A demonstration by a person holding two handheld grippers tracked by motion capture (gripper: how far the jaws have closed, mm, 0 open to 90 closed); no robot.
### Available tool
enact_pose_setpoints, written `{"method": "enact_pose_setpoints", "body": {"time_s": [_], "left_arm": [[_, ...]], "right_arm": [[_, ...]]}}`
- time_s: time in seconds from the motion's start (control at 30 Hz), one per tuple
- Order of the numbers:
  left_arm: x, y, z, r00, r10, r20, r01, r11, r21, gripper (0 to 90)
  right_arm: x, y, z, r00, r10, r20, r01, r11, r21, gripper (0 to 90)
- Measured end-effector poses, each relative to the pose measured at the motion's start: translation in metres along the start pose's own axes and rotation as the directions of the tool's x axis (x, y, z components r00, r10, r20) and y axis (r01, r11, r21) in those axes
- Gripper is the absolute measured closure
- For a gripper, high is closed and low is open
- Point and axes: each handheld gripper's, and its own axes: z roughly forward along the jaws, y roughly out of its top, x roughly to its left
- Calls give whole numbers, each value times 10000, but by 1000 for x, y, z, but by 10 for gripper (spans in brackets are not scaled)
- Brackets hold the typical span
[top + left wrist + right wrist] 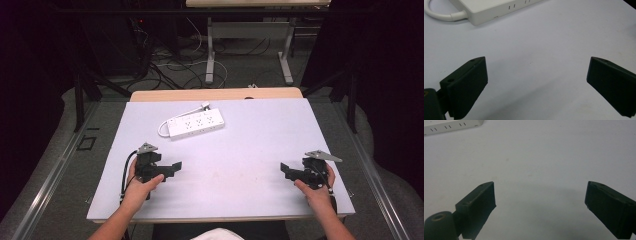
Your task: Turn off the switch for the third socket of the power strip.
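The white power strip (196, 125) lay on the far-left part of the pale table (250, 165), at about twelve to one o'clock from the left gripper (172, 167) and about ten o'clock from the right gripper (285, 169). Its long axis ran from eight o'clock to two o'clock in the high view, tilted slightly up toward the right. Its white cord (164, 127) looped off the left end, and the plug (204, 105) rested just beyond its far edge.

The left gripper was clearly the nearer of the two. In the left gripper view the strip's near end (491, 10) and the curve of cord (441, 15) sat at eleven o'clock above the jaws. The right gripper stood well apart from the strip, and in the right gripper view a corner of the strip (454, 126) showed at ten o'clock.

Both tongs were spread wide and held nothing, with bare table between the jaws in each gripper view. The grippers pointed inward toward each other, low over the near half of the table.

Nothing lay between either gripper and the strip. Judging from this, a reach by the left hand would need only to go forward and a little right, with the jaws turned across the strip's short width. The cord loop at the left end looked like the one thing that could snag
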Motion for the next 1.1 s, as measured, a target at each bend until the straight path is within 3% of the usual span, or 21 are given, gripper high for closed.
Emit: {"method": "enact_pose_setpoints", "body": {"time_s": [0.13,0.2,0.27,0.3,0.77,1.1], "left_arm": [[3,-3,1,9999,133,-32,-133,9999,52,3],[3,-4,3,9996,109,-255,-112,9998,-143,3],[5,-5,2,9996,206,-177,-205,9998,57,3],[4,-6,4,9995,143,-295,-146,9998,-109,3],[0,-12,10,9967,637,-506,-626,9978,236,3],[1,-14,11,9979,383,-518,-374,9991,199,4]], "right_arm": [[0,0,0,10000,-26,-8,26,10000,-3,88],[0,0,0,10000,-14,-7,14,10000,-3,89],[0,0,0,10000,-19,3,19,10000,-2,89],[0,0,0,10000,-10,-4,10,10000,-9,89],[0,0,0,10000,-51,-11,51,10000,-39,90],[0,1,1,9999,-92,-51,92,10000,-16,90]]}}
